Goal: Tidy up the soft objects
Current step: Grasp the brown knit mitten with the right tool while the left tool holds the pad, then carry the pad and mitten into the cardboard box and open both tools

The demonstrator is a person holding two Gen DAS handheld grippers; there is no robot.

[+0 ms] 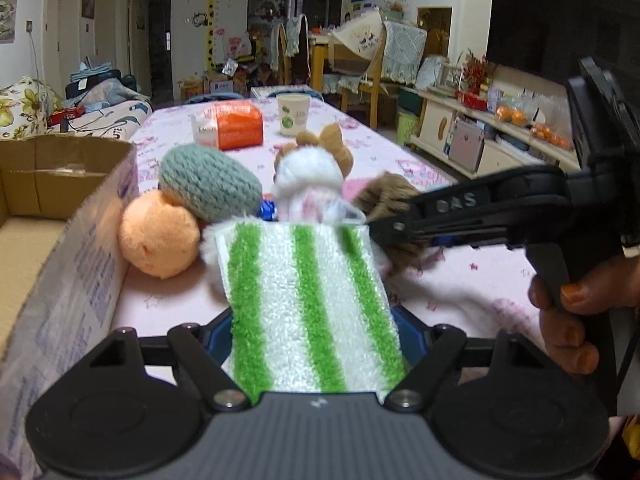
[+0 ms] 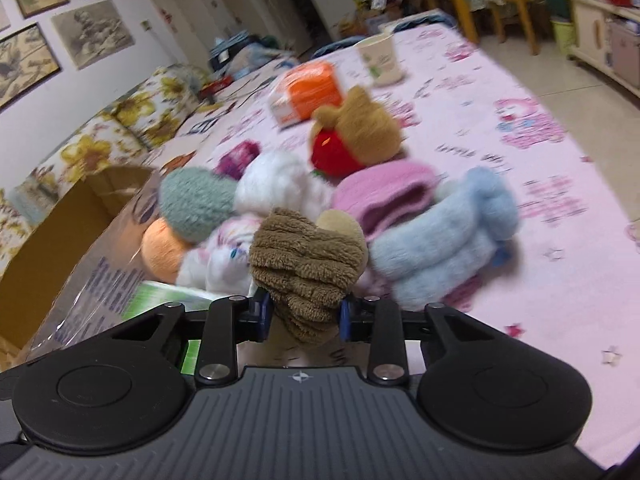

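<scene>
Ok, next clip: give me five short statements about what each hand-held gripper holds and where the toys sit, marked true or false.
1. The left hand-held gripper holds a green-and-white striped cloth. True.
2. The right hand-held gripper is shut on a brown plush. True.
3. The orange plush ball lies inside the cardboard box. False: it sits on the table against the box's outer wall.
4. The cup lies tipped over. False: it stands upright.
5. The grey-green knitted toy rests against the orange plush ball. True.
</scene>
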